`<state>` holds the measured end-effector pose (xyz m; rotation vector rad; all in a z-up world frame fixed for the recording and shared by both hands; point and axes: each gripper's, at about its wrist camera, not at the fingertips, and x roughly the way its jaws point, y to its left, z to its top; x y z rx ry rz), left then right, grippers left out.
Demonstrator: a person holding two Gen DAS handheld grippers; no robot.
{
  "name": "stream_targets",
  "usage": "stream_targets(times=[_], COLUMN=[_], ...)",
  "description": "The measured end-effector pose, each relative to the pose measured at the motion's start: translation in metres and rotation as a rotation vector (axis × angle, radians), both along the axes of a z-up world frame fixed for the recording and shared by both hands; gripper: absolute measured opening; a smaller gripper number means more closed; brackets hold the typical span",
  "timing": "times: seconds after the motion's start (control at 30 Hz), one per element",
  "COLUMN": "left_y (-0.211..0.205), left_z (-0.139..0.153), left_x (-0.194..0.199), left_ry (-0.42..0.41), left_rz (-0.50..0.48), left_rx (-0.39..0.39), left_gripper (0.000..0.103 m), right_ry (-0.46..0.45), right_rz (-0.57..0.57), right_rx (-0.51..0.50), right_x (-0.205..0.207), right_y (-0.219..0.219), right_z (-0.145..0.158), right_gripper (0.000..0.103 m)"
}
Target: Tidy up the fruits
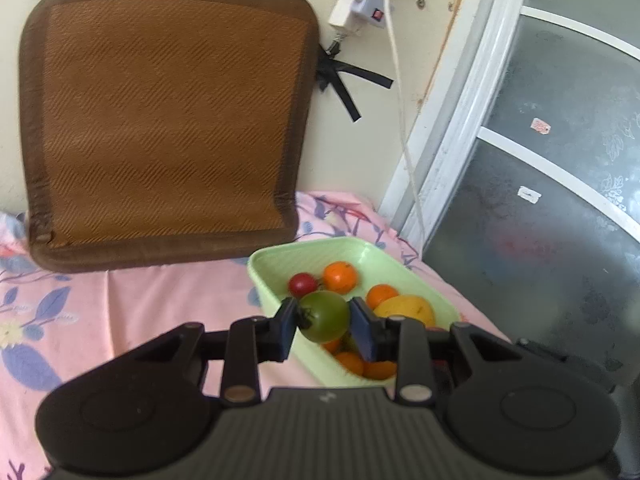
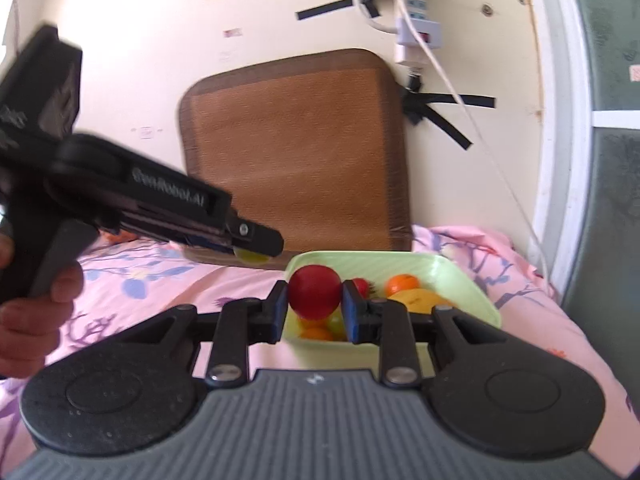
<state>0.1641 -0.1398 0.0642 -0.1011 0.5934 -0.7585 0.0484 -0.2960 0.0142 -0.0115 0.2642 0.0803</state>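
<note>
Green tomato [image 1: 324, 316] sits clamped between the pads of the left tool [image 1: 325, 326], raised just above the near rim of the tray [image 1: 280, 254]. The right tool [image 2: 314, 306] grips a red tomato [image 2: 315, 291] in the same way, over the tray's near corner. Further on, at 12 o'clock, oranges [image 1: 339, 277] and a yellow fruit [image 1: 406, 310] lie inside the tray on the bed [image 1: 160, 300]. I think each fruit should be carried level, with steady pressure, so soft skin is not crushed, and the two tools kept apart.
</note>
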Motion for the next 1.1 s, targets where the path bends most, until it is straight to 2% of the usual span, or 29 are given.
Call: stream_targets(times=[0.17, 0.23, 0.27, 0.3, 0.4, 0.53, 0.6, 0.67, 0.8, 0.9, 1.1], left_y=[-0.043, -0.053, -0.056, -0.057, -0.049, -0.024, -0.008, 0.008, 0.031, 0.04, 0.051], left_z=[-0.006, -0.013, -0.018, -0.019, -0.019, -0.008, -0.005, -0.007, -0.022, -0.039, -0.065], left_x=[0.022, 0.034, 0.038, 0.041, 0.04, 0.018, 0.002, -0.016, -0.051, -0.076, -0.1], left_ry=[0.041, 0.092, 0.109, 0.122, 0.151, 0.098, 0.065, 0.036, 0.012, -0.014, -0.03], left_rz=[-0.028, -0.027, -0.008, 0.003, 0.014, 0.031, 0.054, 0.08, 0.117, 0.133, 0.142], left_rx=[0.036, 0.02, 0.011, 0.002, -0.046, -0.064, -0.066, -0.054, -0.008, 0.047, 0.088], left_gripper=[0.032, 0.039, 0.043, 0.043, 0.043, 0.043, 0.05, 0.051, 0.051, 0.051, 0.051], right_ry=[0.026, 0.03, 0.025, 0.014, -0.017, -0.038, -0.038, -0.03, 0.019, 0.042, 0.087], right_rz=[-0.039, -0.053, -0.056, -0.059, -0.063, -0.08, -0.092, -0.102, -0.114, -0.105, -0.112], right_rx=[0.001, 0.007, 0.019, 0.03, 0.045, 0.097, 0.135, 0.197, 0.276, 0.286, 0.286], right_x=[0.016, 0.018, 0.016, 0.015, 0.007, -0.01, -0.023, -0.038, -0.056, -0.06, -0.063], right_y=[-0.009, -0.011, -0.013, -0.015, -0.02, -0.023, -0.025, -0.025, -0.02, -0.013, -0.003], right_z=[-0.015, -0.018, -0.019, -0.018, -0.016, -0.015, -0.016, -0.021, -0.032, -0.032, -0.038], right_gripper=[0.032, 0.037, 0.046, 0.049, 0.049, 0.049, 0.049, 0.049, 0.049, 0.049, 0.049])
